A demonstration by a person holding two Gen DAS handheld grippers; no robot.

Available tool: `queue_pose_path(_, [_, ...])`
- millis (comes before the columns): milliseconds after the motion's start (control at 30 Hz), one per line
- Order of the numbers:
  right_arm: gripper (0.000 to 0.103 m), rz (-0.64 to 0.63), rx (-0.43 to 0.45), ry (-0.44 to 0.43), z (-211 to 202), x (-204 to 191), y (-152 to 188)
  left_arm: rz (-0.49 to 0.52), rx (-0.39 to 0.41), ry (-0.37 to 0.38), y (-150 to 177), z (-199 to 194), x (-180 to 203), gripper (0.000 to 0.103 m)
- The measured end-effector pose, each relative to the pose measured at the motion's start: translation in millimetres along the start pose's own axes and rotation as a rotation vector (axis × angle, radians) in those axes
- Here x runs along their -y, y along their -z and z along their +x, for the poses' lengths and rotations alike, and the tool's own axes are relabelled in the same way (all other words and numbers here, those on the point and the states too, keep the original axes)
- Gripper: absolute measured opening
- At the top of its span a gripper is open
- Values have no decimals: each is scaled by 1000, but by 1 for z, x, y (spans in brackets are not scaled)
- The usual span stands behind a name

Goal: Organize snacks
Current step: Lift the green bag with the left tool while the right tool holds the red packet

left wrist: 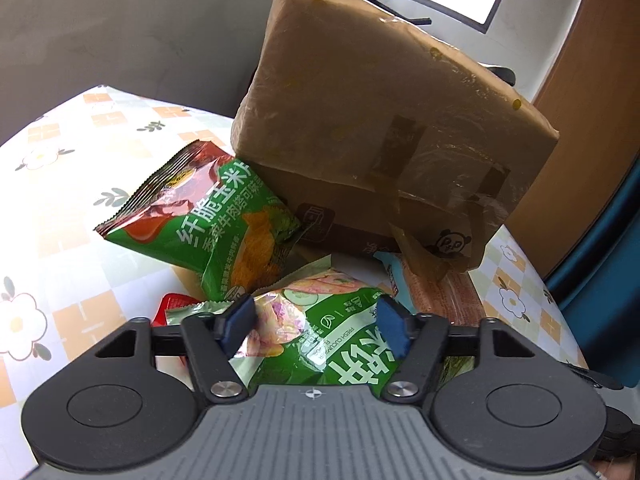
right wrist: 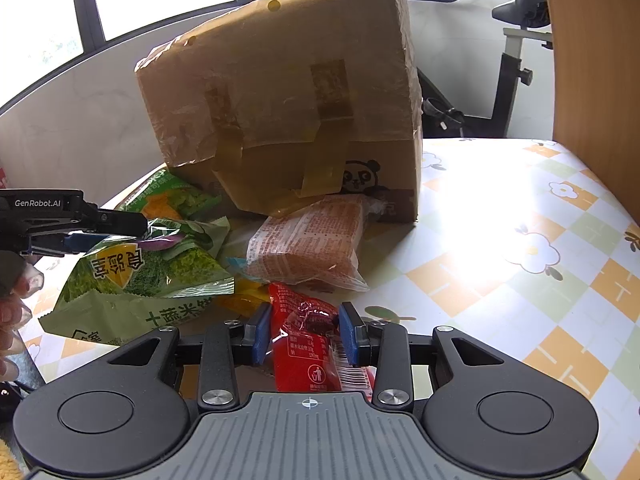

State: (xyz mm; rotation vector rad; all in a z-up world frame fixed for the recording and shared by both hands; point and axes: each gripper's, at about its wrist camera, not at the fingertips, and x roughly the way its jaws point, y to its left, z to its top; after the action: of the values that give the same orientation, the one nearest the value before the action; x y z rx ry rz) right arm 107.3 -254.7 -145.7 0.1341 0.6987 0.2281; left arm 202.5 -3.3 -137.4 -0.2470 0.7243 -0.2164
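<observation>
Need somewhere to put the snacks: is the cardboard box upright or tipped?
Tipped. The box leans, its taped face sloping over the snacks; whether it is open, cannot tell.

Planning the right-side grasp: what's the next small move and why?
Probably close the right gripper: its jaws stand open either side of the red packet, already framing it. The left gripper likewise straddles the green bag, unclamped.
</observation>
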Motion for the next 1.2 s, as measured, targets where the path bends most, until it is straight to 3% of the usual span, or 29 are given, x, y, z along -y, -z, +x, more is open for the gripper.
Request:
queue_pose_path(167, [33,-2,6,0,-2,0,0,-18,-8,18,-1,-2,-5,59])
queue_pose_path(333, [33,4,10,-1,-3,2,0,-114,-64,21,-3,-3,-19,83])
queue_pose_path(533, [33,8,4,-4,-1,2,0,-295,-95,81,-2,-9,-44,95])
queue_pose_path(733, [33,1,4,-8,-1,0,0,-350,-132,145,0,-8,-35,97])
queue_pose_path(1000, [33,5,0,-13,0,2,0,-468,-198,55,8,13,-47,99])
queue_pose_path(1067, [33,2,0,-14,0,2,0,-479,-229,66,10,24,-46,100])
queue_pose_path(1200, [33,1,-4,-16,0,3,1,-437,-214,86,8,35,-34,101])
